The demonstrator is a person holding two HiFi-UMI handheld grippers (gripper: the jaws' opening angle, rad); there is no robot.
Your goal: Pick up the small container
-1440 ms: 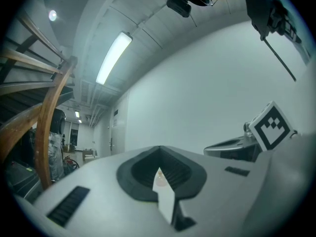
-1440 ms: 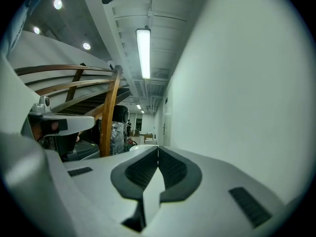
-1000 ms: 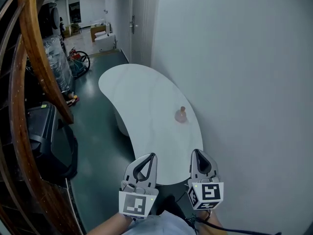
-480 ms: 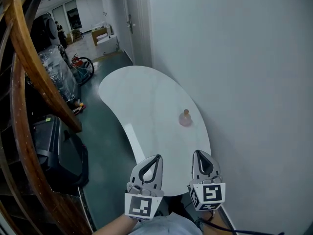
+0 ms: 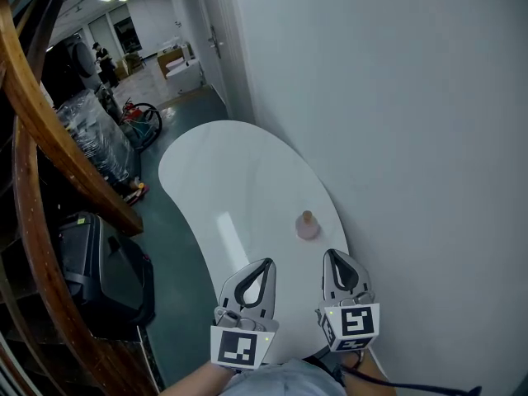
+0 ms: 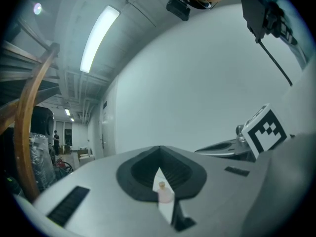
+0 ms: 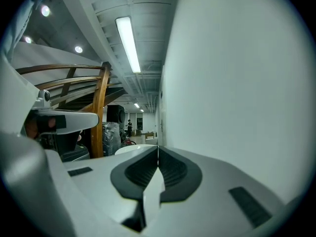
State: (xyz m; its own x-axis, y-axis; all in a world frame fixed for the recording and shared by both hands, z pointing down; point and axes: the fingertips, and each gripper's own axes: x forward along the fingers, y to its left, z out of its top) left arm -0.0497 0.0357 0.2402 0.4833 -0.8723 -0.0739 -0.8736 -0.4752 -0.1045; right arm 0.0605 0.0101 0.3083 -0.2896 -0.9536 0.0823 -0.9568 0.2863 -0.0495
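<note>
At table (image 5: pixel 223 180) end, left gripper (image 5: pixel 266 264), right gripper (image 5: pixel 329 256), jaws together, empty.

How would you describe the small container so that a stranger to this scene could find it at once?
Find the white curved table beside the pale wall. Near its closer end, by the wall-side edge, stands the small container, a pinkish bottle with a tan cap. It is the only thing on that table.
</note>
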